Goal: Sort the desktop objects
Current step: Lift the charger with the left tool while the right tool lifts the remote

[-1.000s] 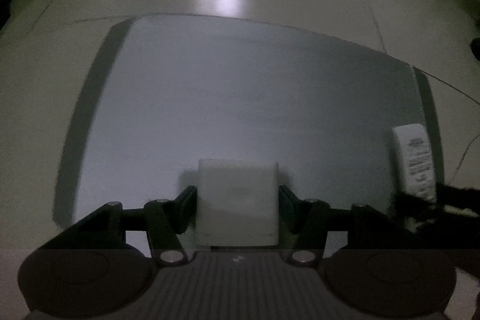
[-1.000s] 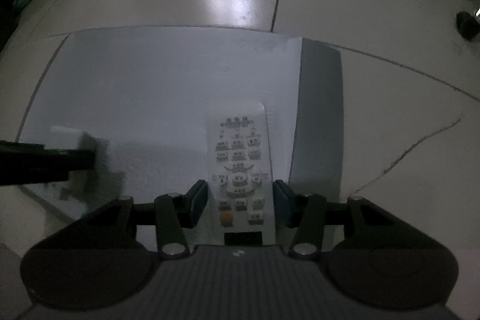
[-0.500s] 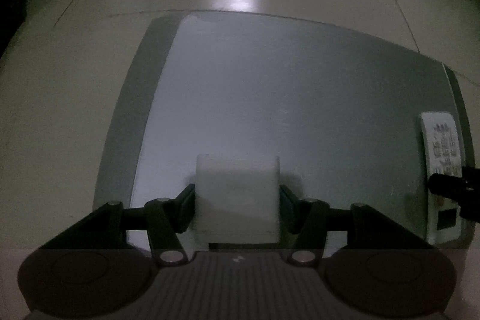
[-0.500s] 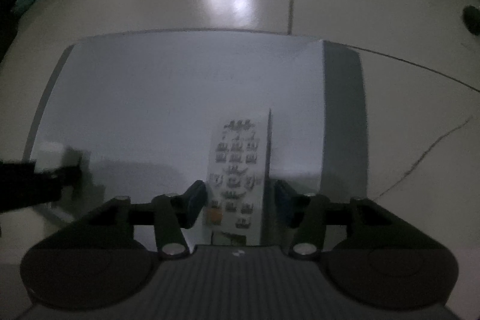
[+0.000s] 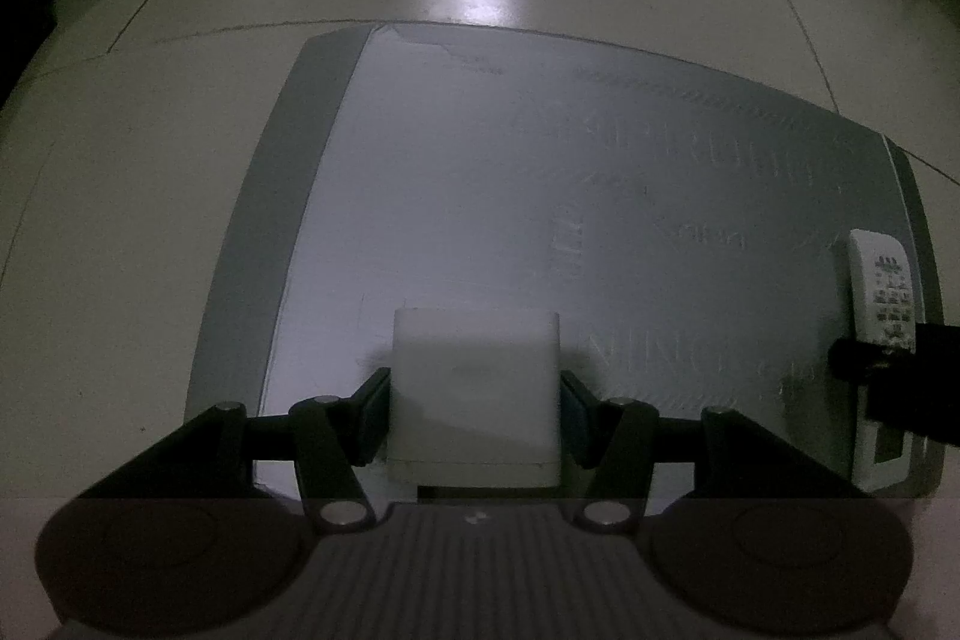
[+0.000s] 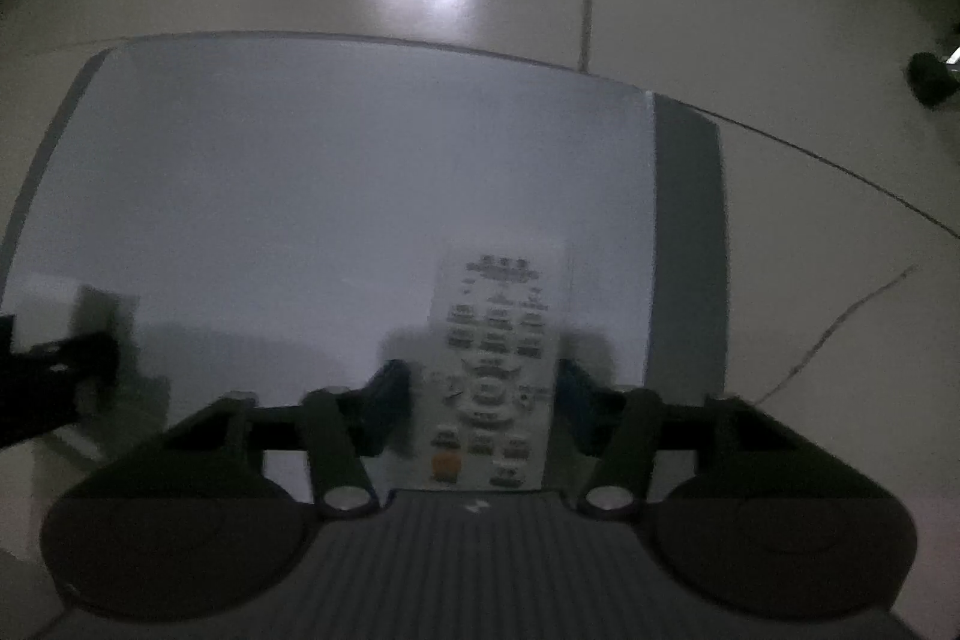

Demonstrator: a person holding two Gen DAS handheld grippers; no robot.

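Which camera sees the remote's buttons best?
The right wrist view: the remote lies face-up between the right gripper, whose jaws are closing, buttons spread out though blurred. The left wrist view shows it small at the mat's right edge, partly hidden.

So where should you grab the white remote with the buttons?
Across its two long edges near the lower buttons, coming from above. The remote lies flat on the gray mat and is long and narrow, so the right tool, now closing, spans it easily.

White box (image 5: 474,388); white remote (image 6: 492,370) with orange button (image 6: 444,465); grey-edged pale mat (image 5: 480,196).
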